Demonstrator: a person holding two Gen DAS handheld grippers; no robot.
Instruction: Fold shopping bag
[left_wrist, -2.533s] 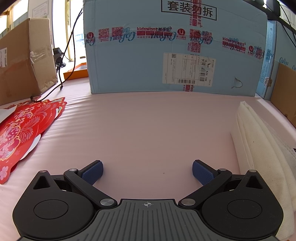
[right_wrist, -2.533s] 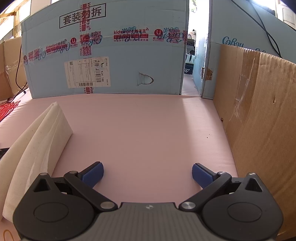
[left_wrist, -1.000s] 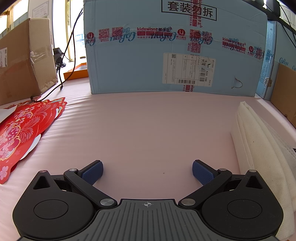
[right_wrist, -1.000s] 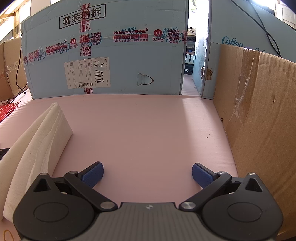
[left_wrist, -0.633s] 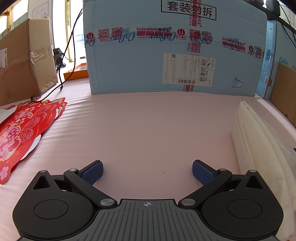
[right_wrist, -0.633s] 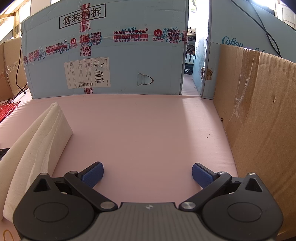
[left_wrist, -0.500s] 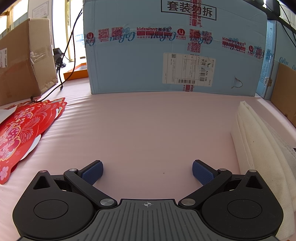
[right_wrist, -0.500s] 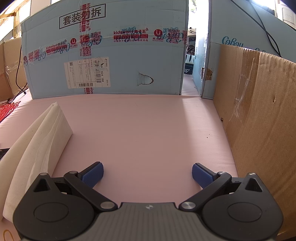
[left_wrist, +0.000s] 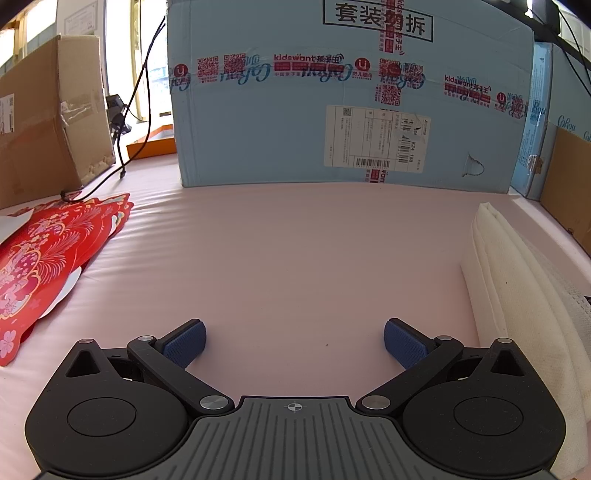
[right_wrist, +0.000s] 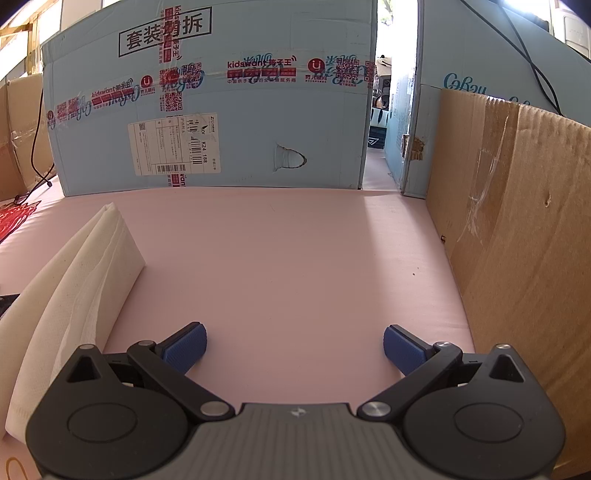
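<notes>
Fold appears finished or not started: white shopping bag (left_wrist: 517, 295) lies folded on bench (left_wrist: 295, 240), between left gripper (left_wrist: 294, 341) and right gripper (right_wrist: 294, 341); both fingers spread, nothing gripped.

On the far blue box (left_wrist: 347, 92), "套装勿拆" is printed in a frame, and "kidswant" is repeated along its tape (left_wrist: 306, 68). "K24 188" is read on its white label (left_wrist: 376, 138).
</notes>
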